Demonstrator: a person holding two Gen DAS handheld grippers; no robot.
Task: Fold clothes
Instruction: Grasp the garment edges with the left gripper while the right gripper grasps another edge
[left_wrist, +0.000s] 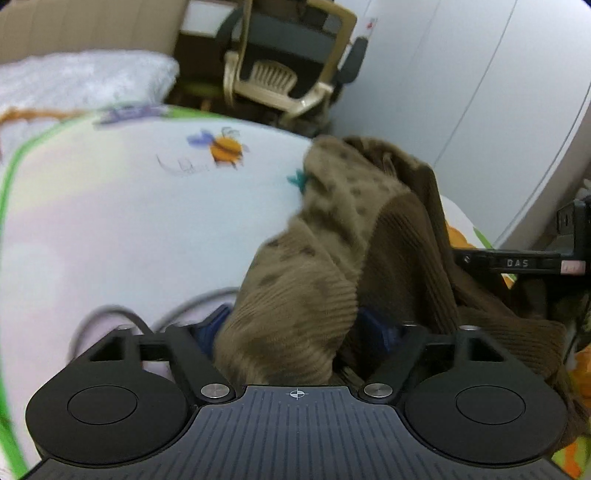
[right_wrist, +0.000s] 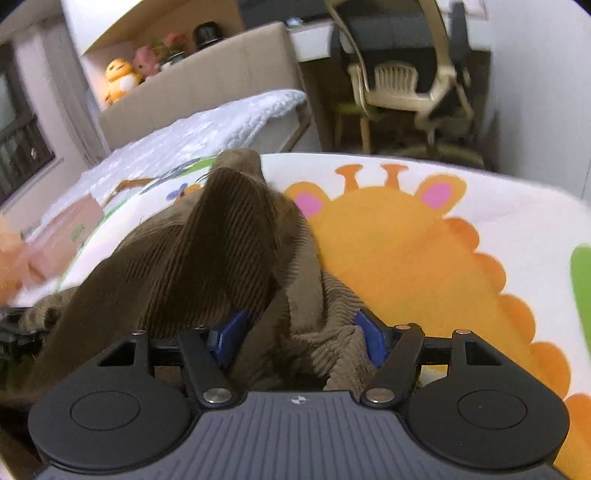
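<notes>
A brown corduroy garment (left_wrist: 332, 229) lies bunched on a cartoon-print bed sheet (left_wrist: 147, 221). One lighter, spotted fold stands up towards the bed's far edge. My left gripper (left_wrist: 295, 325) is at the garment's near end, its blue pads (left_wrist: 218, 325) wide apart with a thick bundle of cloth between them. In the right wrist view the same garment (right_wrist: 221, 240) rises in a ridged hump. My right gripper (right_wrist: 301, 332) straddles its near edge, and crumpled cloth fills the gap between the blue pads (right_wrist: 373, 339). A black part of the right gripper (left_wrist: 517, 264) shows at the left view's right edge.
The sheet (right_wrist: 406, 258) carries a large orange animal print. A pink box (right_wrist: 62, 236) sits on the bed at left. A white quilt (right_wrist: 207, 125) lies towards the headboard. An office chair (right_wrist: 406, 85) stands beyond the bed's edge. A white wardrobe (left_wrist: 461, 92) is close on the right.
</notes>
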